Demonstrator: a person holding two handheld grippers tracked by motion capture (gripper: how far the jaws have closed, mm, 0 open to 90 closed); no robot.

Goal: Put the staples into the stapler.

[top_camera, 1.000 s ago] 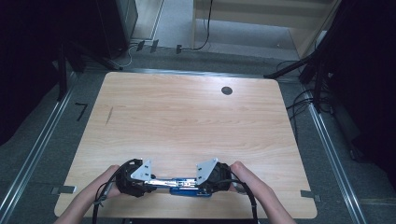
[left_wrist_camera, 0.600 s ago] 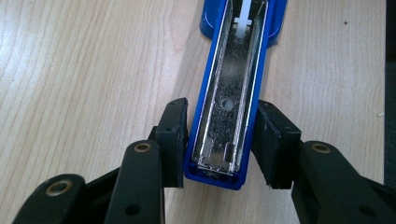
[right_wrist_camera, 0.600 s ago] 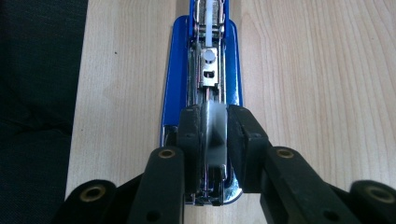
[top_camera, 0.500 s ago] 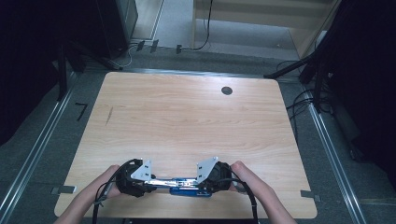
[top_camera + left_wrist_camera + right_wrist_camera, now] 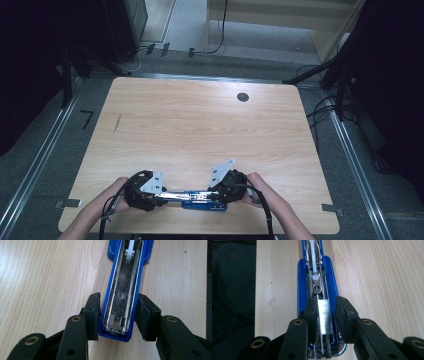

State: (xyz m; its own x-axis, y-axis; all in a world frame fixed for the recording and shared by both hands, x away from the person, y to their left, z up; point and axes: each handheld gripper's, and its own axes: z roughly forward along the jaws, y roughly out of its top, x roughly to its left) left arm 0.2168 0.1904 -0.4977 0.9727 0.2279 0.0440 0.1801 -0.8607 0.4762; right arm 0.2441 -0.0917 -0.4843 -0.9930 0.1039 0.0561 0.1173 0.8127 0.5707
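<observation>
Left gripper (image 5: 117,317) clamps the open stapler's lid (image 5: 122,290) flat so the right gripper (image 5: 325,315), jaws just easing apart (pads maybe off), leaves the staple strip (image 5: 323,315) in its channel.

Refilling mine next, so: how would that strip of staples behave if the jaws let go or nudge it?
The shiny silver strip of staples looks thin and light, likely stiff yet apt to snap under a squeeze. Its smooth metal may slip between the right hand-held gripper. Lying in the opened blue stapler, it would probably slide along the channel rather than roll.
</observation>
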